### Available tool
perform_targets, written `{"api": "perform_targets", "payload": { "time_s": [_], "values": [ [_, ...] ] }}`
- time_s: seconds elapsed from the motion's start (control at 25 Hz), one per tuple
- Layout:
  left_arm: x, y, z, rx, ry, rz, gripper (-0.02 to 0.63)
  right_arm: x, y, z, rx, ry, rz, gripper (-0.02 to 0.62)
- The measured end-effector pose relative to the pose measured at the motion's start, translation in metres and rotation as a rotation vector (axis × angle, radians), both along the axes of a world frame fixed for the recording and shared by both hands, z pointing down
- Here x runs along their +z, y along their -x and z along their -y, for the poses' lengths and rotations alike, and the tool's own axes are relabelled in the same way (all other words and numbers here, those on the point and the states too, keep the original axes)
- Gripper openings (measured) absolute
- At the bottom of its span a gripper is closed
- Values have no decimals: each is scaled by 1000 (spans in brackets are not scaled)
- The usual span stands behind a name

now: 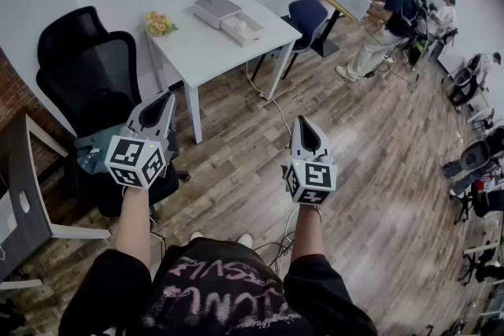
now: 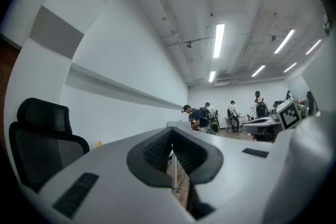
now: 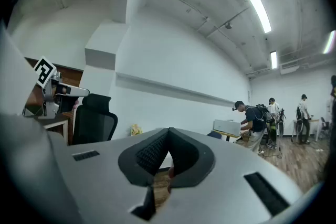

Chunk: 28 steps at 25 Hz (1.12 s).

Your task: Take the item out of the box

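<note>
Jaws pressed together with nothing between them, the left gripper (image 1: 164,100) and the right gripper (image 1: 302,124) are held side by side at waist height by a person in a dark printed top, each topped by its marker cube, both pointing out over the wood-plank floor (image 1: 370,169). The left one hangs in front of a black mesh office chair (image 1: 87,67), which stands against the white wall; the right one is over bare boards, with a thin cable trailing across the floor beyond it. Farther out stands a white table (image 1: 197,51), and on its far half lies the box (image 1: 228,18), flat and pale grey and white, well apart from both grippers; what it holds is too small to make out. A small bunch of yellow flowers (image 1: 160,24) sits at the table's near-left corner. A blue chair (image 1: 307,14) stands just beside the table's right end. Beyond it, a person in a cap (image 1: 390,8) bends over another desk, with others near the far wall.
</note>
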<state>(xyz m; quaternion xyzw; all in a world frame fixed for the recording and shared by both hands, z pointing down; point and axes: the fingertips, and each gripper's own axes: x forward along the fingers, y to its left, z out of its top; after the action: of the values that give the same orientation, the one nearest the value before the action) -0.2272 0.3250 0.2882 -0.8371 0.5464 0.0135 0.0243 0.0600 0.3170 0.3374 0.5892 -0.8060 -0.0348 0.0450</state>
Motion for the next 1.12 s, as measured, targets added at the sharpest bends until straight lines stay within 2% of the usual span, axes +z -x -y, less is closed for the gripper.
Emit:
{"api": "perform_targets", "payload": {
  "time_s": [0.48,1.12],
  "values": [
    [6,10,-6,3,2,-8,2,1,13,-8,-13,-7,-15,9],
    [21,37,-18,61,23,-25,2,9,41,-33,48,8,0,9]
  ]
}}
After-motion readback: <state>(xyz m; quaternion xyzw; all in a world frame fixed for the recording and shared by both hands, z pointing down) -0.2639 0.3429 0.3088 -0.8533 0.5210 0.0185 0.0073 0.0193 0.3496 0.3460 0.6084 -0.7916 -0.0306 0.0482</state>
